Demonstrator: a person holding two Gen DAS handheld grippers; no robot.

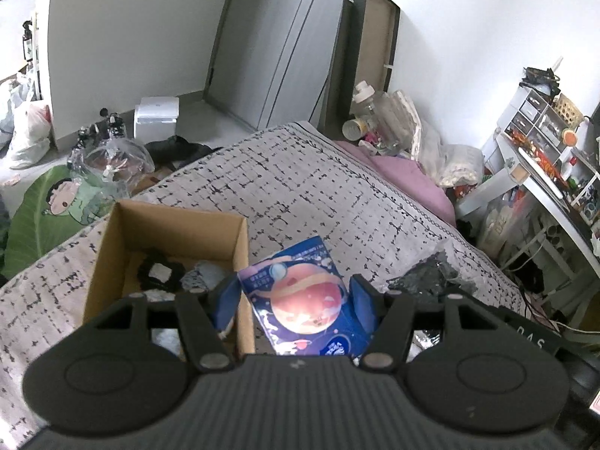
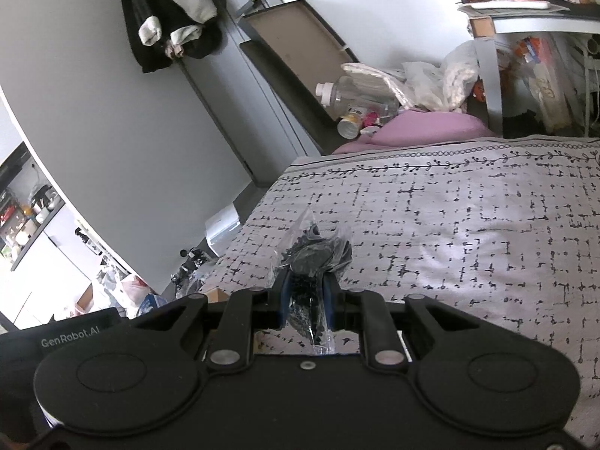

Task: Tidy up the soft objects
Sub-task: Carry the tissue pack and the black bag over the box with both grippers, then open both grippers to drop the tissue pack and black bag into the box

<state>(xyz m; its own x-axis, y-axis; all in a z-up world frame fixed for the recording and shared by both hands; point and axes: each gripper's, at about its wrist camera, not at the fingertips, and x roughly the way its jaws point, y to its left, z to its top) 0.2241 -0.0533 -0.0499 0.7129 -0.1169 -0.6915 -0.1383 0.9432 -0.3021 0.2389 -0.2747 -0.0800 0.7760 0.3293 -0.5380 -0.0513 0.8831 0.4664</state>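
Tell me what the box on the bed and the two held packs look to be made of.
Box: plain brown corrugated cardboard, matte, raw-edged walls.
Blue planet-print pack in the left gripper: likely glossy plastic film; sheen shows.
Dark bundle in the right gripper: clear crinkly plastic wrap; contents unclear.

The cardboard box [image 1: 165, 258] sits on the bed [image 1: 318, 187], left of the packet [image 1: 307, 300].

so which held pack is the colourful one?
The blue planet-print pack in the left tongs; the right tongs pinch a clear bag of black items.
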